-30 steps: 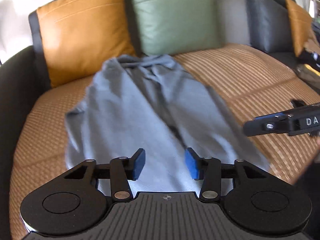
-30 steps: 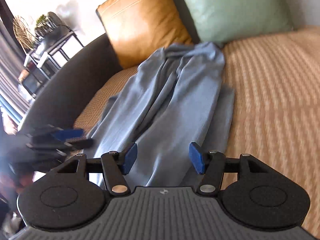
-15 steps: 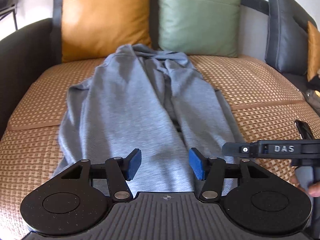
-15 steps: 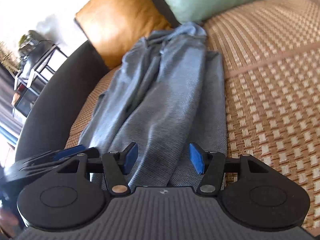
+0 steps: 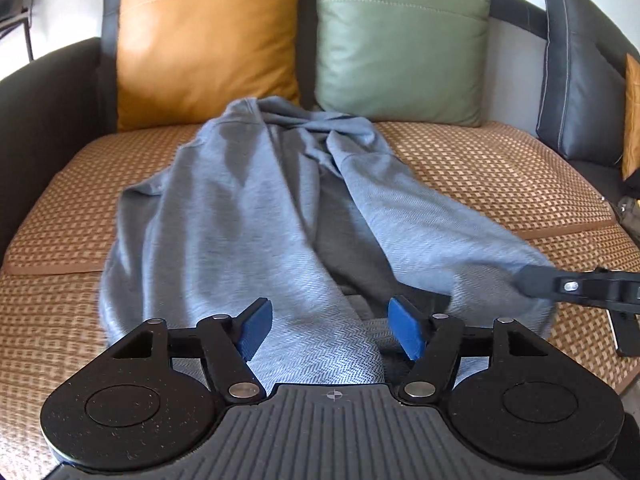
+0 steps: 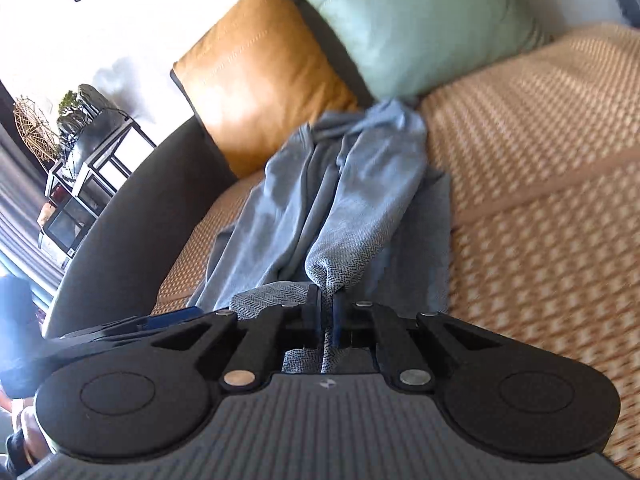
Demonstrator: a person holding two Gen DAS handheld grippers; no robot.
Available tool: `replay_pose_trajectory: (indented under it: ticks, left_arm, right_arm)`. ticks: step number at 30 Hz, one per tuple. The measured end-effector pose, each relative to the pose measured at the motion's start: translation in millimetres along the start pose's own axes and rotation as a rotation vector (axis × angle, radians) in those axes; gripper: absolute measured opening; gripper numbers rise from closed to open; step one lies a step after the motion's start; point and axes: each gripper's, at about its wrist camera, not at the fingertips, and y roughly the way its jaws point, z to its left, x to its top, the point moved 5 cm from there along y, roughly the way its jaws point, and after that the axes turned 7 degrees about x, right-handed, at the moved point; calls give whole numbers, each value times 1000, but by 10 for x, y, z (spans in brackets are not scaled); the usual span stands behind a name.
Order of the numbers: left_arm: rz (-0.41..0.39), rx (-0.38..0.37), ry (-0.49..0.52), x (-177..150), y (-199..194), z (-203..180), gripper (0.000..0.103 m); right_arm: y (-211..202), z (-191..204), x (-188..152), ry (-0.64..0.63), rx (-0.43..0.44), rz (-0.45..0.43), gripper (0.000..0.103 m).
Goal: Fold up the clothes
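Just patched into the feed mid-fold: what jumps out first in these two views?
A crumpled blue-grey garment sprawls down the middle of the woven sofa seat. The right gripper is shut on its near edge, while the left gripper, jaws opening, hovers over the cloth. Behind stand an orange cushion and a green cushion.

My right gripper (image 6: 327,314) is clamped shut, fabric pinched between its pads; my left gripper (image 5: 330,330) angles downward, jaws opening, gripping nothing.

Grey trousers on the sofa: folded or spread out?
Spread out. The grey trousers lie lengthwise, legs apart; the right tool pinches one hem.
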Motion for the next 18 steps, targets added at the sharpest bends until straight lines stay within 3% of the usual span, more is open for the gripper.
replay_pose_trajectory:
  ticks: [4,6,8,11,13,18]
  left_arm:
    - [42,20,14,-39,229,-71,77]
    - [69,24,-3,-82,318,-45,67]
    - [87,10,-38,-122,337,20,24]
    - [72,-22,-76,-155,210,148,7]
    - [50,-23,-96,-152,92,233,0]
    - [8,7,-151,-93,-95,441,0]
  right_arm:
    - [-67,-35,3,-1,-7,-8,6]
    - [-61,-53,-35,2,-7,-1,6]
    - [-53,-73,-63,16,-7,-2,6]
    - [-45,-106,-90,26,-12,-1,6]
    - [-24,-109,-107,20,-16,8,6]
    - [65,-109,-162,15,-35,27,9]
